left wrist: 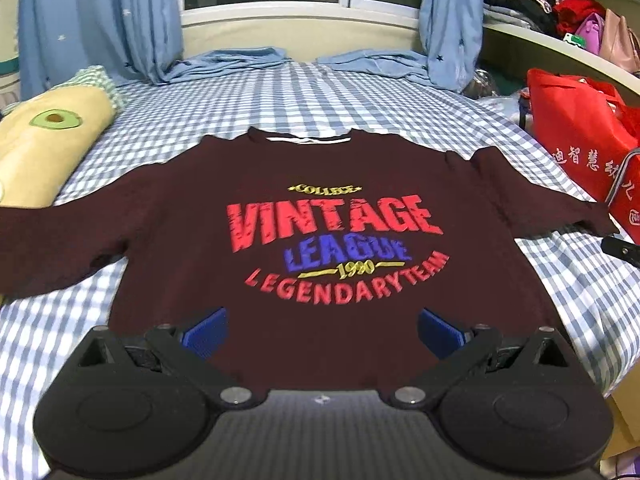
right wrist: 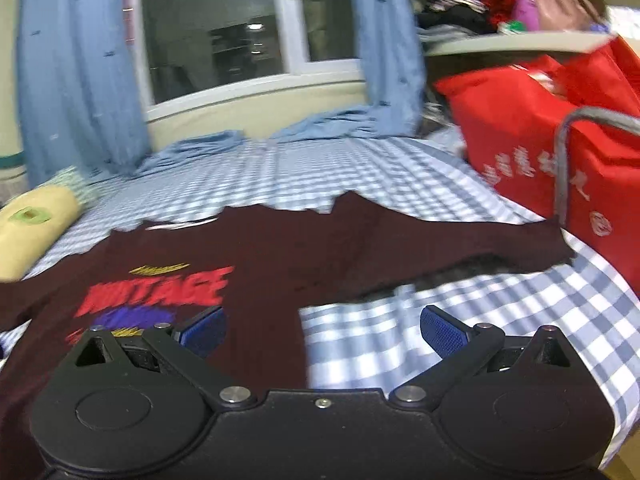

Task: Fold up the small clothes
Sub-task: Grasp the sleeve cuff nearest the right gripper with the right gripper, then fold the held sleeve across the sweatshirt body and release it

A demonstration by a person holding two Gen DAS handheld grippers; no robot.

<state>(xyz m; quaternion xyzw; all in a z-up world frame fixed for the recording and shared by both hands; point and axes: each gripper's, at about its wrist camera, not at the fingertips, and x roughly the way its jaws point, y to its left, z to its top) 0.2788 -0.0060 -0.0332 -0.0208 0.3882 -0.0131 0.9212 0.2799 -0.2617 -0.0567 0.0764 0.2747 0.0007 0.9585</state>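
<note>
A small dark maroon sweater with a red, blue and yellow "VINTAGE LEAGUE" print lies flat, face up, on the checked bed sheet, both sleeves spread out to the sides. My left gripper is open over the sweater's lower hem, blue pads wide apart, nothing between them. In the blurred right wrist view the same sweater fills the left and middle, its right sleeve stretching toward the red bag. My right gripper is open above the sweater's lower right side edge and the sheet.
A yellow avocado-print pillow lies at the left of the bed. Red bags stand at the right edge, close to the sleeve end. Blue curtains and a window are at the back. A shelf with clothes and bags is at upper right.
</note>
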